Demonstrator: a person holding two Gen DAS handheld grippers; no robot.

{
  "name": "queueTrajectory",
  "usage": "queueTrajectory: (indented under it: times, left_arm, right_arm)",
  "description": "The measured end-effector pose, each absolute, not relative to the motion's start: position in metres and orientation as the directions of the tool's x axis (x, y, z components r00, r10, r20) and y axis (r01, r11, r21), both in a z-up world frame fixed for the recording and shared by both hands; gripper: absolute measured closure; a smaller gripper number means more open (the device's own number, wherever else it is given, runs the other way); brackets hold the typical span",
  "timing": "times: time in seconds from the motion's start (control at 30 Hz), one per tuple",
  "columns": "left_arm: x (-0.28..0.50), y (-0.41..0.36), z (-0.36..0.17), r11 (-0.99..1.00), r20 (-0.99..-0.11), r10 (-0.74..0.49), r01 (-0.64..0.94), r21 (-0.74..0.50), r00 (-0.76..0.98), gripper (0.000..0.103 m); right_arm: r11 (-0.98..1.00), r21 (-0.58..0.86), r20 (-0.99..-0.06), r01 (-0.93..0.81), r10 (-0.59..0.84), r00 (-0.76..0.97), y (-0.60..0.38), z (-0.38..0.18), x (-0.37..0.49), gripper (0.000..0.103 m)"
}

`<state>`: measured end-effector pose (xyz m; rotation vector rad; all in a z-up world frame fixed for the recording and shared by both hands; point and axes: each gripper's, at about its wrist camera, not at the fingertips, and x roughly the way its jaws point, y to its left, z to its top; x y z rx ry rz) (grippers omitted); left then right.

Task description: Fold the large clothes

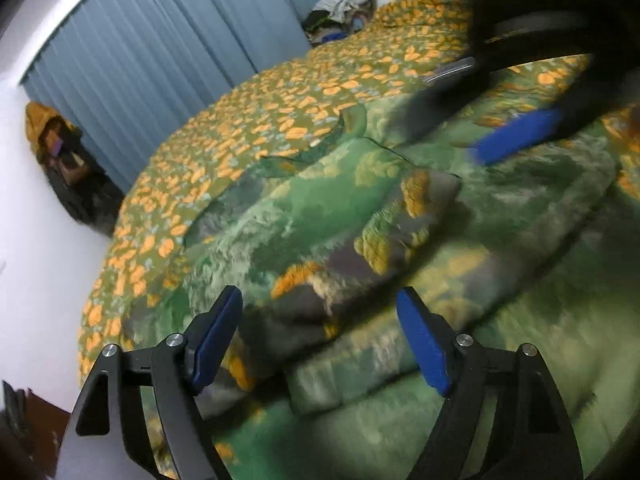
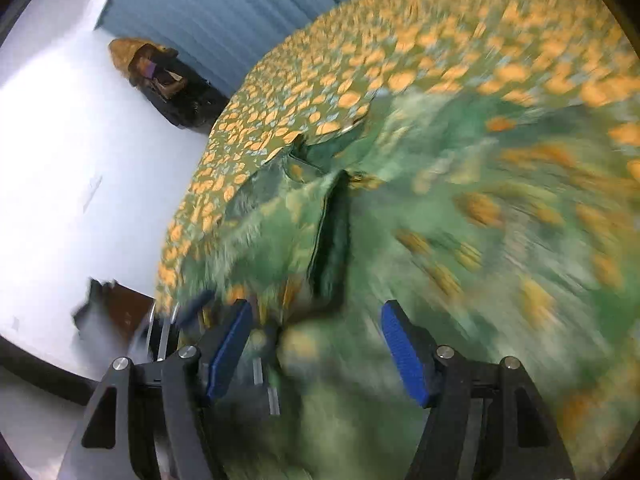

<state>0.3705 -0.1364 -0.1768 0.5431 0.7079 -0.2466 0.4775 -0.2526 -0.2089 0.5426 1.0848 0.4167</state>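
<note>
A large green garment (image 1: pixel 320 216) with orange and grey print lies in folds on the bed, blurred in the right wrist view (image 2: pixel 460 240). My left gripper (image 1: pixel 320 316) is open just above its near fold, with nothing between the blue pads. My right gripper (image 2: pixel 316 332) is open over the garment, empty. The right gripper also shows in the left wrist view (image 1: pixel 520 136) as a blurred dark shape with a blue pad at the upper right.
The bed cover (image 1: pixel 280 92) is olive with orange flowers. Blue curtains (image 1: pixel 160 48) hang behind the bed. A pile of clothes (image 1: pixel 344 4) sits at the far end. Dark bags (image 1: pixel 68 160) stand on the white floor at left.
</note>
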Motion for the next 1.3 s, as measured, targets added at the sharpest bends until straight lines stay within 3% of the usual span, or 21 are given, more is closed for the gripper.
queueTrajectory:
  times: [0.13, 0.23, 0.37, 0.47, 0.6, 0.67, 0.7, 0.8, 0.87, 0.9, 0.97, 1.0, 1.1, 1.2, 1.3]
  left_arm:
    - [0.353, -0.109, -0.165, 0.873, -0.718, -0.086, 0.400, 0.280, 0.691, 0.022]
    - [0.351, -0.075, -0.159, 0.908, -0.746, -0.104, 0.368, 0.197, 0.658, 0.022]
    - [0.359, -0.027, -0.148, 0.961, -0.766, -0.128, 0.270, 0.062, 0.630, 0.018]
    - [0.371, 0.004, -0.145, 0.986, -0.766, -0.121, 0.169, -0.016, 0.632, 0.017]
    - [0.393, 0.032, -0.143, 0.994, -0.760, -0.111, 0.082, -0.076, 0.640, 0.017]
    - [0.404, 0.032, -0.143, 0.992, -0.759, -0.122, 0.092, -0.081, 0.640, 0.018]
    - [0.409, 0.033, -0.145, 0.992, -0.763, -0.121, 0.103, -0.072, 0.635, 0.018]
    - [0.432, 0.030, -0.165, 0.991, -0.789, -0.118, 0.122, -0.055, 0.603, 0.028]
    - [0.446, 0.030, -0.185, 0.991, -0.820, -0.122, 0.114, -0.070, 0.559, 0.034]
    - [0.448, 0.028, -0.194, 0.993, -0.830, -0.111, 0.101, -0.066, 0.546, 0.034]
    - [0.449, 0.026, -0.209, 0.994, -0.846, -0.100, 0.087, -0.063, 0.524, 0.035]
    - [0.449, 0.025, -0.215, 0.994, -0.850, -0.098, 0.085, -0.063, 0.517, 0.035]
    - [0.455, 0.027, -0.227, 0.992, -0.869, -0.119, 0.087, -0.087, 0.480, 0.034]
    - [0.467, 0.028, -0.214, 0.992, -0.890, -0.122, 0.087, -0.093, 0.439, 0.034]
    - [0.487, 0.033, -0.189, 0.982, -0.868, -0.187, 0.069, -0.175, 0.460, 0.035]
  right_arm:
    - [0.802, 0.598, -0.765, 0.000, 0.570, 0.300, -0.224, -0.246, 0.519, 0.034]
    - [0.844, 0.530, -0.797, -0.085, 0.529, 0.291, -0.205, -0.235, 0.523, 0.087]
    - [0.885, 0.434, -0.787, -0.169, 0.464, 0.407, -0.206, -0.193, 0.516, 0.087]
    - [0.936, 0.319, -0.852, -0.147, 0.352, 0.387, -0.207, -0.215, 0.519, 0.085]
    - [0.954, 0.261, -0.871, -0.147, 0.299, 0.390, -0.199, -0.239, 0.512, 0.069]
    - [0.961, 0.238, -0.862, -0.141, 0.276, 0.424, -0.203, -0.222, 0.505, 0.046]
    - [0.973, 0.186, -0.848, -0.137, 0.229, 0.477, -0.204, -0.208, 0.498, 0.044]
    - [0.981, 0.039, -0.779, -0.189, 0.148, 0.610, -0.192, -0.172, 0.480, 0.044]
    - [0.957, 0.093, -0.755, -0.274, 0.247, 0.607, -0.180, -0.165, 0.481, 0.044]
    - [0.928, 0.152, -0.756, -0.340, 0.331, 0.565, -0.169, -0.168, 0.483, 0.044]
    - [0.908, 0.181, -0.788, -0.379, 0.364, 0.496, -0.151, -0.188, 0.493, 0.064]
    - [0.906, 0.179, -0.818, -0.383, 0.354, 0.454, -0.144, -0.205, 0.498, 0.066]
    - [0.923, 0.168, -0.879, -0.347, 0.300, 0.371, -0.143, -0.251, 0.511, 0.068]
    - [0.924, 0.183, -0.867, -0.335, 0.312, 0.388, -0.150, -0.255, 0.510, 0.068]
    - [0.923, 0.186, -0.867, -0.337, 0.315, 0.387, -0.154, -0.253, 0.507, 0.068]
